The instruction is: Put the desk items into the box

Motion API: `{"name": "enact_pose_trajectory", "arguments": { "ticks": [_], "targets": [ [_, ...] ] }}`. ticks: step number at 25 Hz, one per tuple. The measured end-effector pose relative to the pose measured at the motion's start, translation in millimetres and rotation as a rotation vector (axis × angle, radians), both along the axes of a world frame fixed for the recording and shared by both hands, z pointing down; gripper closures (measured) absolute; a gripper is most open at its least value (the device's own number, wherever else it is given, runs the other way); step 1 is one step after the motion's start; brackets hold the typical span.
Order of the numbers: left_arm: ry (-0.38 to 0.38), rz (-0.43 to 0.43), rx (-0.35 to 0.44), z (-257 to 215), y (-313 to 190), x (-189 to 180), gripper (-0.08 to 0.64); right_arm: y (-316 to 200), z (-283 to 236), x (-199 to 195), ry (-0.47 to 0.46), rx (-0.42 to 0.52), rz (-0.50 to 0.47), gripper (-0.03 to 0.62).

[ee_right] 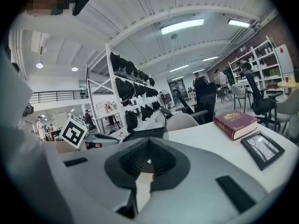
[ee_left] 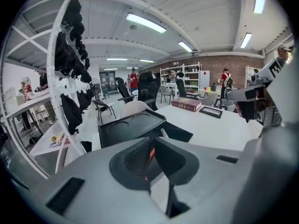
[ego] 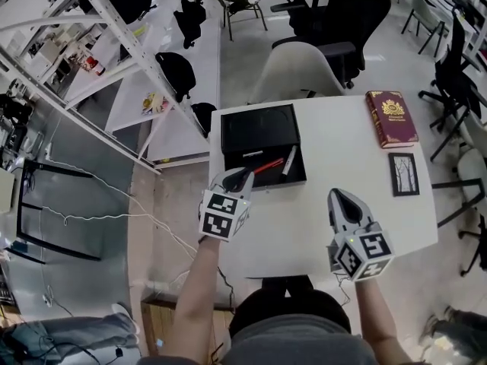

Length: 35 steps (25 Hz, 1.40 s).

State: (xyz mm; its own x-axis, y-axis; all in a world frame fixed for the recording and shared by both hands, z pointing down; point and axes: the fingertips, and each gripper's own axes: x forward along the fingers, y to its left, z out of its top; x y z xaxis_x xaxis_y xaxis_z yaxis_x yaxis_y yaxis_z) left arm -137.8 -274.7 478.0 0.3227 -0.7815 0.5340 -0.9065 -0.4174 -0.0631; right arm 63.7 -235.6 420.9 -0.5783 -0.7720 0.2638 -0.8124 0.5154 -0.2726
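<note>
Tabletop (ego: 327, 166): white; it carries the box, the book and the picture frame.
Box (ego: 255, 131): black and open, on the far left part of the tabletop, with its lid folded back away from me.
Book (ego: 390, 118): dark red, closed, flat at the far right corner, outside the box.
My left gripper (ego: 245, 175): at the near edge of the box, tips just beside the end of the red pen. The jaws are nearly closed with only a thin slit left, grasping nothing.
My right gripper (ego: 338, 195): over the near right part of the tabletop, well apart from the box. The jaws are clenched together and empty.
Picture frame (ego: 403, 174): flat near the right edge, on my side of the book, outside the box.
Red pen (ego: 267, 166): lying slanted in the near half of the box.
White marker (ego: 289, 160): in the box, just beside the red pen on its right.
</note>
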Motion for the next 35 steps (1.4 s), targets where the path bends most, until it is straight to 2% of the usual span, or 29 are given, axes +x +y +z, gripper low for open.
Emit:
{"name": "enact_pose_trajectory", "arguments": {
  "ticks": [7,15,22,35],
  "targets": [
    [0.069,-0.088,0.05,-6.5,20.0,-5.4,0.537,2.5,-2.5,-5.6,-0.002,0.015,-0.028,0.589],
    [0.094,-0.16,0.108,-15.1,39.7,-11.9,0.545,7.1,-6.7,-10.6,0.001,0.028,-0.045,0.589],
    [0.128,-0.205,0.164,-23.6,58.5,-15.1,0.552,12.8,-10.8,-17.4,-0.001,0.041,-0.059,0.589],
    [0.165,-0.248,0.203,-24.1,81.7,-16.2,0.552,22.8,-8.9,-17.8,0.018,0.052,-0.061,0.589]
  ]
}}
